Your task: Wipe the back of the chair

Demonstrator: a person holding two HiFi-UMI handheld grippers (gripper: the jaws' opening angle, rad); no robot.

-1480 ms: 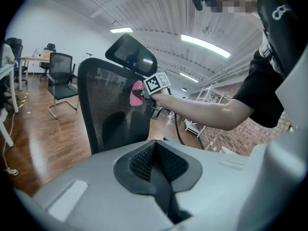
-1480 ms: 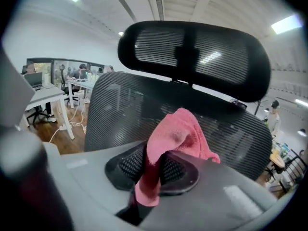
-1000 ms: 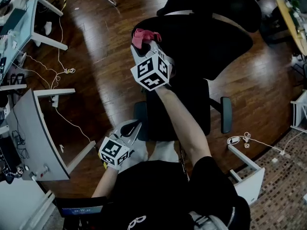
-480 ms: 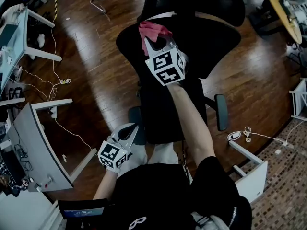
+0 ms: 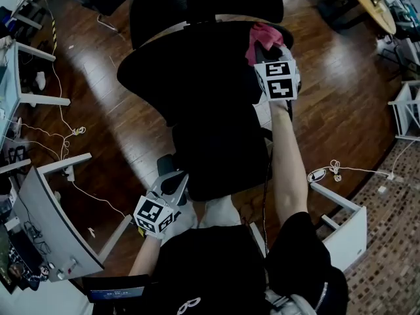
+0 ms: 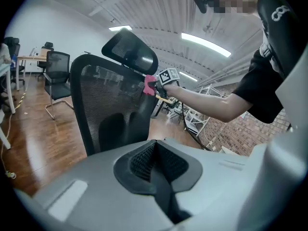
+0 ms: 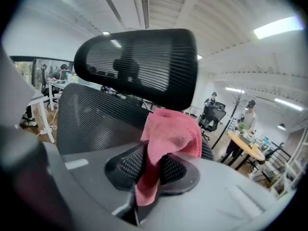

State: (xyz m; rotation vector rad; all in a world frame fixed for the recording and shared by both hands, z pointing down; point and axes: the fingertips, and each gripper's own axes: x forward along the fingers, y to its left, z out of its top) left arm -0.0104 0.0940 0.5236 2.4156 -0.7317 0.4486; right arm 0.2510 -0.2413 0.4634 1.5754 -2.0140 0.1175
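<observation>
Right hand-held gripper (image 7: 147,170) clamps a crumpled pink cloth (image 7: 171,131) against the upper right edge of the black mesh chair back (image 5: 190,71), just below the headrest (image 7: 139,64), looks set for wiping. Left hand-held gripper (image 6: 154,162) is closed on nothing, parked low out of the way

Under you lies a wooden floor (image 5: 125,120) of dark brown planks, with bright reflections of the lamps on it. At the left edge of the head view you see white desks (image 5: 47,203), and thin white cables (image 5: 77,131) run over the planks beside them. At the lower right stands a white rack (image 5: 344,231), next to a strip of small mosaic tiles (image 5: 394,261). A round wooden table (image 5: 375,5) is at the upper right. In the left gripper view you see long ceiling lamps (image 6: 206,44), a brick wall (image 6: 240,134) at the right and black office chairs (image 6: 57,73) at the left.
</observation>
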